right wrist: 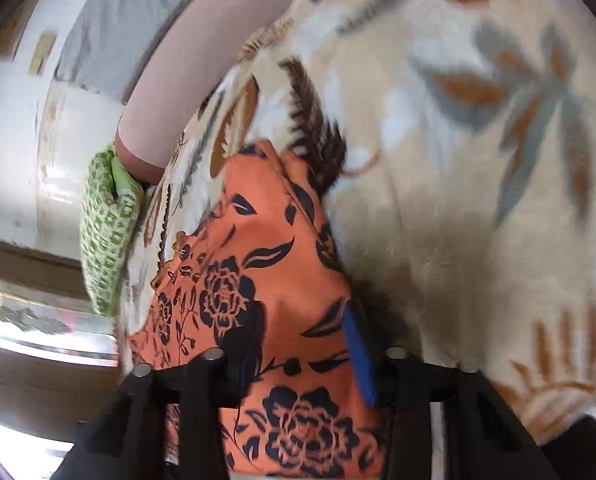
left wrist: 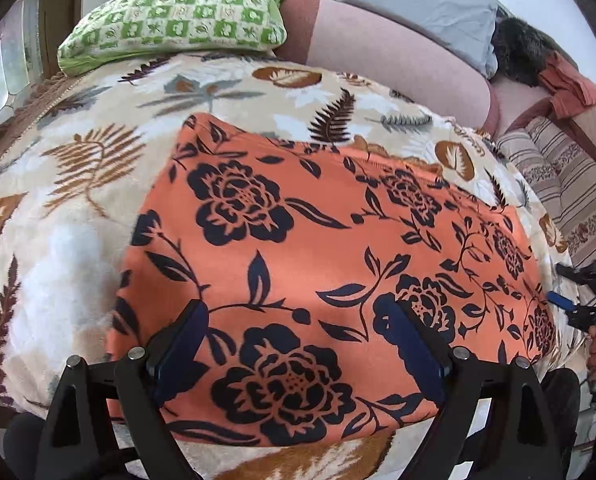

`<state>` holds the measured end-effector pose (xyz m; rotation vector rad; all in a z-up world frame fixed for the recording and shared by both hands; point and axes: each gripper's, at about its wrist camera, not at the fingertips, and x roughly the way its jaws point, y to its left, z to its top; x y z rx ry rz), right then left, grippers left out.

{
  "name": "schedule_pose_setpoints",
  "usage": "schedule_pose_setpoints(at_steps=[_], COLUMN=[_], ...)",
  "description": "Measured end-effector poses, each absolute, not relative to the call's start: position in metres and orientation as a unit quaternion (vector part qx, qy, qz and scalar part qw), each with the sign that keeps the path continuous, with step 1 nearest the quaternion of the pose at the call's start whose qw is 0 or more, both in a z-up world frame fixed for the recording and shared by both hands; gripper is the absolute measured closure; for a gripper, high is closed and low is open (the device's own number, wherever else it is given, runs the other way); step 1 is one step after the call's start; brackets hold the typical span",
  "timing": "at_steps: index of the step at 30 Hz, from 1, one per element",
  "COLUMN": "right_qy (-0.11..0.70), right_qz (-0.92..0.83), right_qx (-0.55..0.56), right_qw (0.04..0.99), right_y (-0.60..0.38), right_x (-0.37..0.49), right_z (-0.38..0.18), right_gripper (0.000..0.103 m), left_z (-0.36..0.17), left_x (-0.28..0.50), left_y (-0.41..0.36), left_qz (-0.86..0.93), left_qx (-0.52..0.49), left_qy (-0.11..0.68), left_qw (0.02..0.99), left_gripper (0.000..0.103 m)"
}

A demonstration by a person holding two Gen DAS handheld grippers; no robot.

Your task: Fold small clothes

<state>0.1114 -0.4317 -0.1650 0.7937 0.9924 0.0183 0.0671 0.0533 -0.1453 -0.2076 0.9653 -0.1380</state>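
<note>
While the orange cloth printed with dark navy roses (left wrist: 322, 272) lies spread flat on the cream plush blanket with brown and grey leaf patterns (left wrist: 58, 216), bare blanket shows on its left and far sides, and its near edge lies close to the blanket's front edge. One garment is in view, roughly rectangular, smooth and thin against the fuzzy pile beneath. The left gripper (left wrist: 298, 344) hovers low over the cloth's near edge with its two blue-padded fingers (left wrist: 182, 344) spread wide, nothing between them. From its own camera, the right gripper (right wrist: 298, 360) sits at the cloth's right edge, fingers apart with fabric bunched up between them; whether they pinch it I cannot tell. One green-and-white checked pillow (left wrist: 178, 16) rests at the blanket's far left corner, beside one long pink bolster (left wrist: 394, 52) and one grey pillow (left wrist: 418, 0). Striped beige bedding (left wrist: 570, 192) borders the right side.
</note>
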Motion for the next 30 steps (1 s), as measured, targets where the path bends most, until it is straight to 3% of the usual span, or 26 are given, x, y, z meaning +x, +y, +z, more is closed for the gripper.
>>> schedule_pose_setpoints(at_steps=[3, 5, 7, 8, 13, 16, 19, 21, 28, 29, 30], right_qy=[0.444, 0.477, 0.525, 0.509, 0.465, 0.451, 0.485, 0.544, 0.528, 0.526, 0.526], right_qz=[0.083, 0.082, 0.014, 0.010, 0.035, 0.087, 0.110, 0.031, 0.047, 0.047, 0.048], right_qx=[0.362, 0.348, 0.357, 0.392, 0.337, 0.318, 0.334, 0.320, 0.282, 0.288, 0.297], right_qw=[0.816, 0.803, 0.773, 0.767, 0.818, 0.829, 0.801, 0.775, 0.800, 0.798, 0.796], right_y=[-0.413, -0.414, -0.427, -0.436, -0.422, -0.404, -0.392, -0.403, -0.385, -0.388, -0.388], right_x=[0.104, 0.104, 0.104, 0.099, 0.118, 0.143, 0.179, 0.191, 0.187, 0.188, 0.190], right_z=[-0.152, -0.177, -0.209, -0.209, -0.145, -0.127, -0.154, -0.197, -0.195, -0.196, -0.198], right_gripper=[0.027, 0.021, 0.025, 0.028, 0.028, 0.022, 0.020, 0.020, 0.021, 0.021, 0.020], left_z=[-0.142, -0.146, -0.159, -0.165, -0.155, -0.144, -0.134, -0.131, -0.162, -0.167, -0.173], left_x=[0.063, 0.064, 0.070, 0.073, 0.071, 0.069, 0.068, 0.068, 0.075, 0.073, 0.071], left_y=[0.057, 0.058, 0.059, 0.059, 0.051, 0.058, 0.082, 0.110, 0.168, 0.166, 0.163], left_qz=[-0.062, -0.062, -0.054, -0.048, -0.059, -0.058, -0.060, -0.053, -0.048, -0.047, -0.041], left_qx=[-0.104, -0.103, -0.096, -0.087, -0.066, -0.084, -0.123, -0.165, -0.272, -0.263, -0.248], left_qy=[0.453, 0.460, 0.483, 0.497, 0.477, 0.460, 0.449, 0.444, 0.482, 0.488, 0.499], left_qw=[0.883, 0.880, 0.869, 0.862, 0.874, 0.882, 0.883, 0.879, 0.831, 0.831, 0.830], left_gripper=[0.012, 0.012, 0.012, 0.012, 0.012, 0.012, 0.012, 0.012, 0.013, 0.021, 0.044])
